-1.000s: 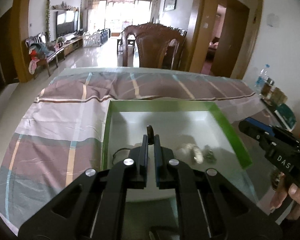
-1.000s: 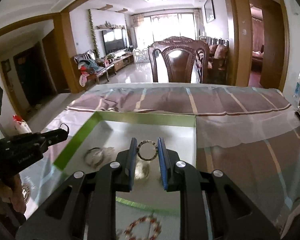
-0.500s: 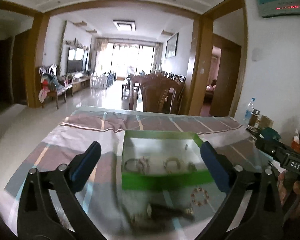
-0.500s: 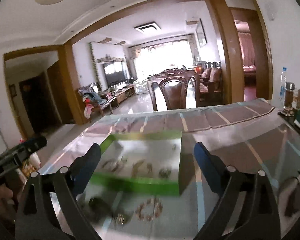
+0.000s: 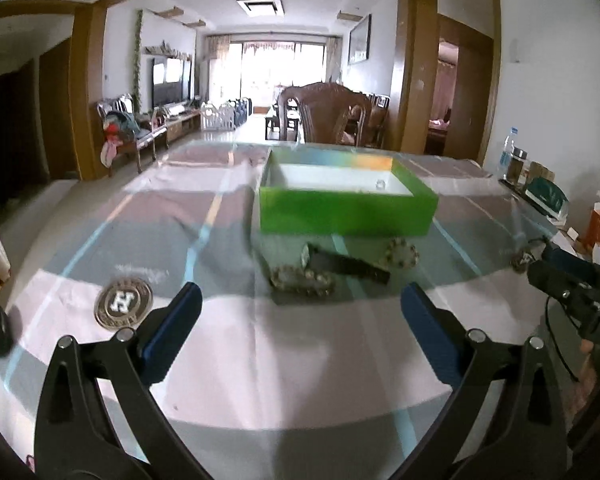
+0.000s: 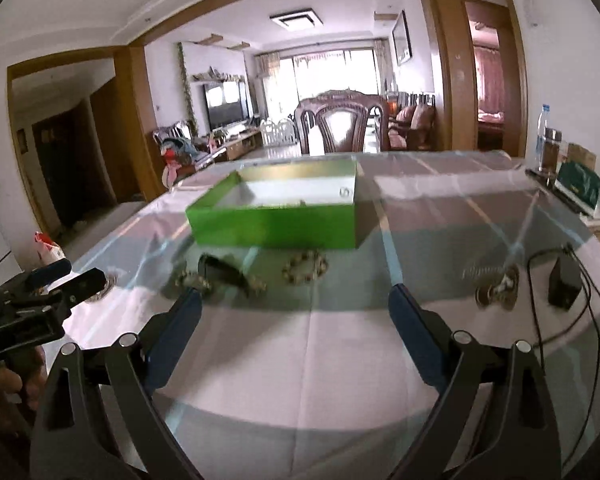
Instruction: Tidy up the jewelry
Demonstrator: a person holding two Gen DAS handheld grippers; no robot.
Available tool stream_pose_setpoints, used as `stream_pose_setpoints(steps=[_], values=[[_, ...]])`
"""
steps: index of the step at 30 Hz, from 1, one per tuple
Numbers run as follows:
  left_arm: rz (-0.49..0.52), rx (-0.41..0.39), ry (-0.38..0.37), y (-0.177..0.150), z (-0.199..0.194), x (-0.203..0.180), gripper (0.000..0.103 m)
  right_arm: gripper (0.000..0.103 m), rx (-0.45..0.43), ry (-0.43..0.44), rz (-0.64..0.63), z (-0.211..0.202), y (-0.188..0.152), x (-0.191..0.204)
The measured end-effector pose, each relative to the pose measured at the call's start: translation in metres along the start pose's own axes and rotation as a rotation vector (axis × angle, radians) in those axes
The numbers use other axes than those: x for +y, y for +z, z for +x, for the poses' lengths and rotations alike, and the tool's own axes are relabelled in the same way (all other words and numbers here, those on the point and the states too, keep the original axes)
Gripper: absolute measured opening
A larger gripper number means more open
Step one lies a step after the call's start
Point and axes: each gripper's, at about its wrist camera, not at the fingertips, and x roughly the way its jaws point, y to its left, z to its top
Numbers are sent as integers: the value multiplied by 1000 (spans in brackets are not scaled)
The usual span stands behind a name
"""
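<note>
A green box (image 5: 348, 210) with a white inside stands on the table; it also shows in the right wrist view (image 6: 276, 220). In front of it lie a black-strapped watch (image 5: 340, 262), a chain bracelet (image 5: 302, 280) and a bead bracelet (image 5: 402, 254). The right wrist view shows the watch (image 6: 220, 270) and bead bracelet (image 6: 305, 267) too. My left gripper (image 5: 300, 334) is open and empty, low over the near table. My right gripper (image 6: 296, 332) is open and empty, also pulled back from the box.
A round H-logo badge (image 5: 123, 302) lies at the near left. A small black block with cables (image 6: 564, 284) and a metal piece (image 6: 498, 286) lie at the right. Bottles and a green packet (image 5: 546, 196) stand at the right edge. A striped cloth under glass covers the table.
A second ago both grippers were shut on jewelry over the box. Both opened wide, released the pieces, and drew back and lower toward the table's near edge.
</note>
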Motion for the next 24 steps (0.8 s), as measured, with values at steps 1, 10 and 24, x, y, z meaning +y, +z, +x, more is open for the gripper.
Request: stream_pose_setpoints(steps=[1,10,24], values=[[3,8,5,-4,1,0,99,92,8,0,-1,2,-3,0],[12,18,15,-7,-1,-3,99,92,17,4,-12,3,-6,9],[9,30,9,-4,3,-1,99,92,24,2,-13,7,-2,11]])
